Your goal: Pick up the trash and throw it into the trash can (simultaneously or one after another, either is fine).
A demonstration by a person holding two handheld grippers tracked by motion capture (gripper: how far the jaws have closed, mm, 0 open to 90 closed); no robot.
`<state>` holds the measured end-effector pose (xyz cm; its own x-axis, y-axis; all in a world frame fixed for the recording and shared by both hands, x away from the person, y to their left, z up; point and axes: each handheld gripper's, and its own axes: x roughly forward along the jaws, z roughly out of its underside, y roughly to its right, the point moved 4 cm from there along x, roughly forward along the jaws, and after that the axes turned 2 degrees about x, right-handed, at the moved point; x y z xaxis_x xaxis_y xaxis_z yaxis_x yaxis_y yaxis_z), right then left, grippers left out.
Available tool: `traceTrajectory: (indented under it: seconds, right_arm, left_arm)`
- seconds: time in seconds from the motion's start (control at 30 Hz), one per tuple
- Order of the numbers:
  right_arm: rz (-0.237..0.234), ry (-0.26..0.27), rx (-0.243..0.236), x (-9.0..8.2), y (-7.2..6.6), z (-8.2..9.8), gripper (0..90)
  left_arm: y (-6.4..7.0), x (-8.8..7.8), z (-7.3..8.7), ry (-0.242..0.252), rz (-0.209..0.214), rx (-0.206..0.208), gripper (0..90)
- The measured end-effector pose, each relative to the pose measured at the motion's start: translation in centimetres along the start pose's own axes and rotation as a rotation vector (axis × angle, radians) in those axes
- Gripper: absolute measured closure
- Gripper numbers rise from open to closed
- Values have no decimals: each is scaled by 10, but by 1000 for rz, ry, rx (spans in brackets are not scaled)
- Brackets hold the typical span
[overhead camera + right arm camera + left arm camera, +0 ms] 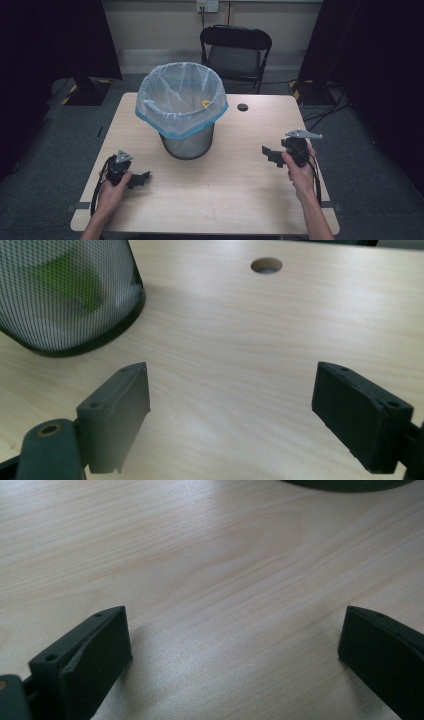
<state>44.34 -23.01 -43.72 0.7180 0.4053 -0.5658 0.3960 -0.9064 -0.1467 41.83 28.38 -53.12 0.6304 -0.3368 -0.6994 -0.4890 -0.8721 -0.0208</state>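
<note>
A mesh waste bin (186, 127) lined with a clear, blue-edged bag stands in the middle of the wooden table (235, 180). Something small and yellow (205, 103) lies inside near the far rim. My left gripper (142, 178) rests low over the table at the front left, open, with bare wood between its jaws (235, 645). My right gripper (270, 153) is held at the right side, pointing toward the bin, open and empty (230, 410). The bin's mesh wall (65, 295) stands at the upper left of the right gripper view, with something green behind the mesh.
A round cable hole (243, 107) lies in the tabletop behind and right of the bin, also seen as the hole (266, 265) in the right gripper view. A black folding chair (235, 50) stands beyond the table's far edge. Dark curtains flank both sides.
</note>
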Motion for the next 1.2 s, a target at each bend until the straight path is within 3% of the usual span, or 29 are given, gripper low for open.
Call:
traceTrajectory:
  seconds: [0.57,0.83,1.03,1.2]
  right_arm:
    - [33,-100,57,18,12,45,148]
    - [73,-168,3,31,8,62,150]
    - [146,-202,-29,39,10,69,146]
    - [170,-167,-34,43,9,77,128]
  left_arm:
    - [0,0,0,0,0,0,0]
    - [0,0,0,0,1,1,0]
    - [0,0,0,0,1,0,0]
    - [0,0,0,0,0,0,0]
